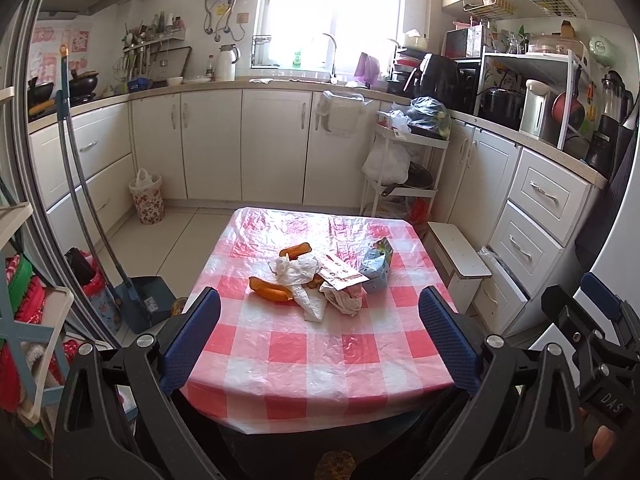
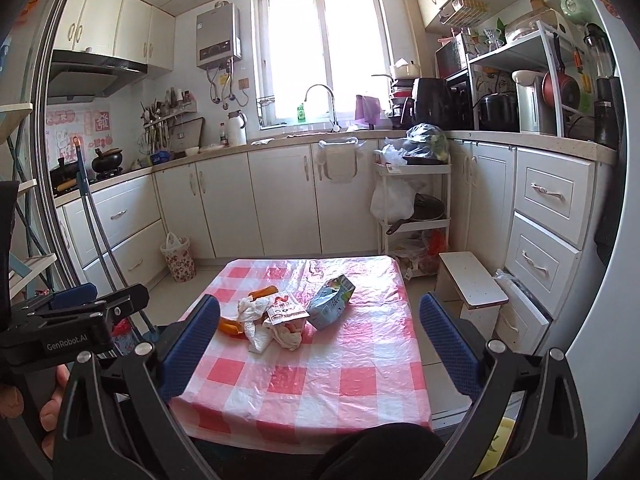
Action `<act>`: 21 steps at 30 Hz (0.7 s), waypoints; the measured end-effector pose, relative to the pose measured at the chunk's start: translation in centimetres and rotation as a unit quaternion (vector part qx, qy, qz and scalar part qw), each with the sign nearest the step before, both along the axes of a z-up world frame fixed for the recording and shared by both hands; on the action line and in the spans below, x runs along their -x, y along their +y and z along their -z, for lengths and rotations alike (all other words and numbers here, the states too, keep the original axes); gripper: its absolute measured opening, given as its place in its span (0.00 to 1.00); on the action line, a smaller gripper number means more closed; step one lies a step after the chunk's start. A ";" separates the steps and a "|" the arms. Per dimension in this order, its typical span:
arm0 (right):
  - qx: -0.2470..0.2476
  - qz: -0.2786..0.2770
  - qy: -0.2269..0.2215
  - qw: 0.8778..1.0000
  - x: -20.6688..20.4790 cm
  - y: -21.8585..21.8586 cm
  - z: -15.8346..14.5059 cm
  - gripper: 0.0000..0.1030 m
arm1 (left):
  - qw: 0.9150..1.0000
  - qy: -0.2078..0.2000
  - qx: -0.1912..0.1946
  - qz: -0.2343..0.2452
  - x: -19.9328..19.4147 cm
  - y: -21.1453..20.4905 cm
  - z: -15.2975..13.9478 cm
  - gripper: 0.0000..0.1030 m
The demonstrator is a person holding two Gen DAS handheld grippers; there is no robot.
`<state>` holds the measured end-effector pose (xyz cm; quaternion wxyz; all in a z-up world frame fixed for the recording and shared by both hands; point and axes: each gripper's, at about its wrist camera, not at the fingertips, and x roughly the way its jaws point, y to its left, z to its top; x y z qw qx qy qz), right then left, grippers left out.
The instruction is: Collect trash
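A pile of trash lies mid-table on a red-and-white checked cloth (image 1: pixel 320 356): orange peels (image 1: pixel 271 290), crumpled white tissue (image 1: pixel 298 270), a torn printed wrapper (image 1: pixel 340 274) and a crushed blue-green carton (image 1: pixel 376 266). The same pile shows in the right wrist view, with the tissue (image 2: pixel 256 312), wrapper (image 2: pixel 286 312) and carton (image 2: pixel 332 300) on the cloth (image 2: pixel 320 384). My left gripper (image 1: pixel 320 332) is open and empty, held before the table's near edge. My right gripper (image 2: pixel 320 340) is open and empty, beside it to the right.
A floral waste bin (image 1: pixel 147 200) with a bag stands on the floor by the far-left cabinets. A dustpan and broom (image 1: pixel 140 300) lean left of the table. A white stool (image 1: pixel 458 256) and a wheeled rack (image 1: pixel 404 168) stand to the right.
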<state>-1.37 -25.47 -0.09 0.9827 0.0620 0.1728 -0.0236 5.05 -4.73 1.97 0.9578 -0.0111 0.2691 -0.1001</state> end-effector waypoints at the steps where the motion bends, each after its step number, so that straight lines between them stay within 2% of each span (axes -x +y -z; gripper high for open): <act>1: 0.000 0.000 -0.001 1.000 0.0 0.0 -0.1 0.93 | 1.000 0.000 0.000 0.000 0.0 0.0 -0.1 0.93; 21: 0.000 -0.007 -0.005 1.000 0.2 0.6 -0.4 0.93 | 1.000 -0.001 0.017 -0.010 0.1 1.0 -0.6 0.93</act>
